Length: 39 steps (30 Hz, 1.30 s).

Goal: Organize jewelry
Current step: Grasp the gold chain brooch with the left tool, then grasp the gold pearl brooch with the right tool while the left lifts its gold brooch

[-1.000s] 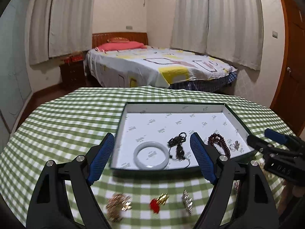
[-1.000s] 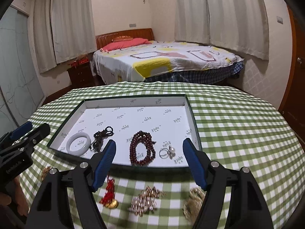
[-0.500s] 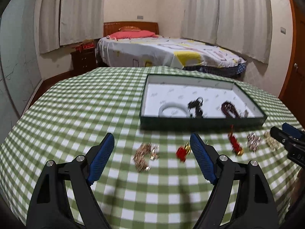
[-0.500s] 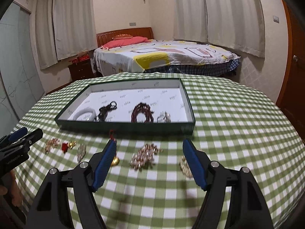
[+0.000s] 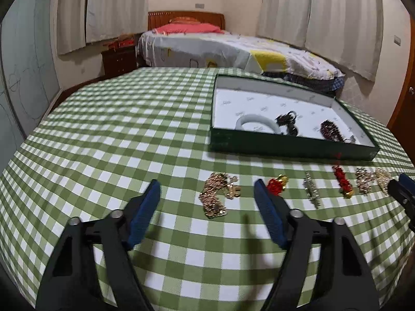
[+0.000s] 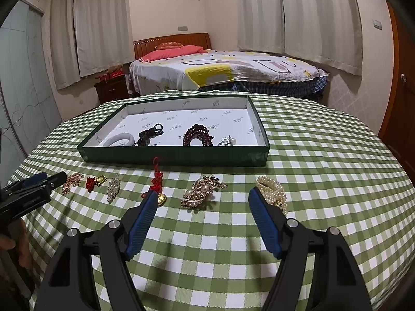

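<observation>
Now both grippers are lower and farther back from the green tray [image 6: 176, 156] than a second ago, when they hung right over its front edge. The loose jewelry on the checked tablecloth [image 5: 109, 140] has come into easy reach, so it looks like the next job is picking a piece up.

The left gripper [image 5: 206, 199] has just been closing a little, but its jaws are apart and touch nothing. The gold chain brooch [image 5: 216, 194] lies between them on the cloth. The right gripper [image 6: 202, 202] is spread wide and holds nothing. The gold pearl brooch [image 6: 199, 191] lies between its jaws.

In the tray I count four things: one white bangle [image 6: 119, 140], one black cord charm [image 6: 149, 136], one dark red bead bracelet [image 6: 197, 134] and one small pearl ring [image 6: 228, 141].

On the cloth I count six things in a row, near the tray's front: the gold chain brooch, one red and gold charm [image 6: 94, 181], one sparkly clip [image 6: 113, 188], one red knot tassel [image 6: 155, 181], the gold pearl brooch and one pearl bracelet [image 6: 272, 191], just beside the right jaw.
</observation>
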### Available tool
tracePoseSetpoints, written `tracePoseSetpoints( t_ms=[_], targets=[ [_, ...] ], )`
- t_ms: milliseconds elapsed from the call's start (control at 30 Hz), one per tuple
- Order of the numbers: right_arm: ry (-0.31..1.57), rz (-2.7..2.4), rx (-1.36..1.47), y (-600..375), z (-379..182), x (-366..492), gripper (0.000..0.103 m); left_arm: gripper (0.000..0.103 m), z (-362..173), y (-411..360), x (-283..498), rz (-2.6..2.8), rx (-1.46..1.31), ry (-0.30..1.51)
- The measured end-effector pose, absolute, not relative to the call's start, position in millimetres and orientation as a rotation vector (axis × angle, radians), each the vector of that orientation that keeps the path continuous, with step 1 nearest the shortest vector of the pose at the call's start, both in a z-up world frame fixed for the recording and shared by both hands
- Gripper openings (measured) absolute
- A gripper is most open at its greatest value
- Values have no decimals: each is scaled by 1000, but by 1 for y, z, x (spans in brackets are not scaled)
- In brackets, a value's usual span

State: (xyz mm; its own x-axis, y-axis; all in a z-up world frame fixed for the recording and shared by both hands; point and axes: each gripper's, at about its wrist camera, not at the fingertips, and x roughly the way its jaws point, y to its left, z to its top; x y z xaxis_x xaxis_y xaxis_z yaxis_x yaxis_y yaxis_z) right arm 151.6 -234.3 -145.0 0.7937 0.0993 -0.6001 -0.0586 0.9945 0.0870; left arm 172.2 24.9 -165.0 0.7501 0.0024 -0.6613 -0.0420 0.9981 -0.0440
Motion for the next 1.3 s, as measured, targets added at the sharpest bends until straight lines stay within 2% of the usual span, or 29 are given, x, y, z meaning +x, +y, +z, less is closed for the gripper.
tracePoseSetpoints(
  t_ms=[100,267,367,433,467,500,600,1167,1300],
  targets=[
    [652,86,66,-234,-145,152,70,59,-170,28,180,18,-70,758],
    [659,90,70,-234,-147,155,70,55,-178,26,194,-8,-64,831],
    [661,92,70,-233,-147,155,71,45,-179,27,193,-17,-52,825],
    [662,92,70,-233,-148,155,71,31,-179,25,191,-38,-46,819],
    [662,92,70,-233,-148,155,71,27,-179,23,189,-51,-36,816],
    [662,92,71,-233,-148,155,71,18,-179,20,188,-64,-29,815],
    [663,94,73,-232,-147,155,71,12,-180,19,185,-87,-40,814],
    [696,101,69,-231,-150,167,70,11,-152,27,170,-91,-124,714],
    [721,102,64,-228,-152,179,66,11,-149,25,169,-93,-117,704]
  ],
)
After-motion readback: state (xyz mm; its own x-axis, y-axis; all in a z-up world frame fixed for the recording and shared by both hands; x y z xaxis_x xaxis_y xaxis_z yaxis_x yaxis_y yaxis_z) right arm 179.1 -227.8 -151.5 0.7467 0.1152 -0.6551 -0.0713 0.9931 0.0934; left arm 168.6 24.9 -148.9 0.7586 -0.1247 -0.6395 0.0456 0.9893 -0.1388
